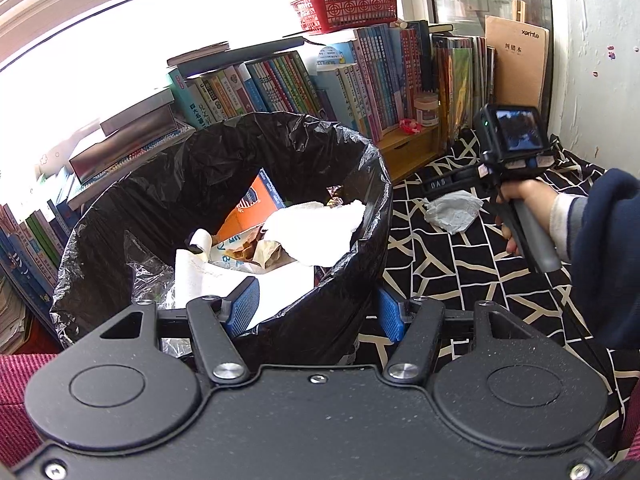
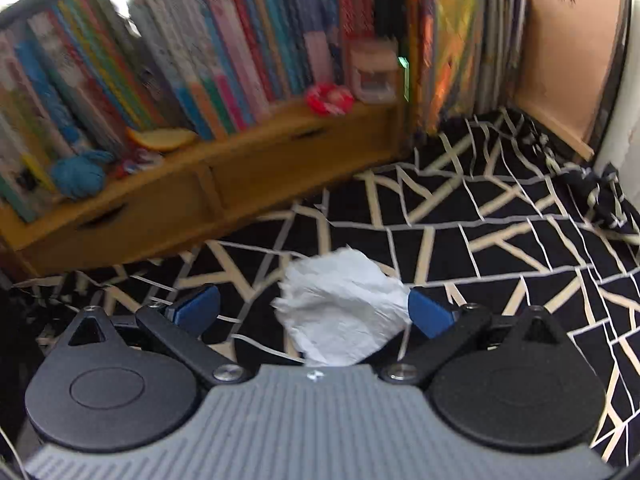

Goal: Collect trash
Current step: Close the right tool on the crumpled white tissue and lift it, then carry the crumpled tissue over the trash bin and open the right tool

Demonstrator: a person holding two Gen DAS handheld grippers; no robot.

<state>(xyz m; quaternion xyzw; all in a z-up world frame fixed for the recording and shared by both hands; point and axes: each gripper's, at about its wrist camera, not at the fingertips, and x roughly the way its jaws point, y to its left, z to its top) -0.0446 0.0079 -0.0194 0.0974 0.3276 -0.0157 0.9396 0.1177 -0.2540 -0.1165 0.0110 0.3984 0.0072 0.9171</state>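
Left gripper (image 1: 316,312): black body, blue ribbed pads; jaws clenched on the near rim of the round bin lined with a crinkled black plastic bag (image 1: 160,184), one pad inside the rim, the other outside against the bag.

Bin contents: an orange printed carton (image 1: 250,210), a large sheet of white paper (image 1: 316,232), further white sheets, clear film and brown scraps, piled to about half the bin's depth.

Right gripper (image 2: 314,312): black body with a grey ribbed housing and blue pads, held by a hand (image 1: 520,208) in a dark blue sleeve (image 1: 608,256); jaws spread wide apart, released, gripping nothing. The right pad sits at the edge of the tissue; whether it touches cannot be told. The left pad stands clear of it.

Crumpled white tissue (image 2: 344,308): lies on the black cloth with cream and white geometric lines (image 2: 500,248), between the right gripper's open jaws. In the left wrist view it rests on the cloth just right of the bin, under the front of the right gripper.

Surroundings: a low wooden shelf unit with drawers (image 2: 224,184) carrying a long row of upright colourful books (image 1: 360,68); a red plastic basket (image 1: 348,6) on top of the books; a small pale jar (image 1: 426,110) on the shelf; a tan cardboard folder (image 1: 516,60) leaning in the corner.
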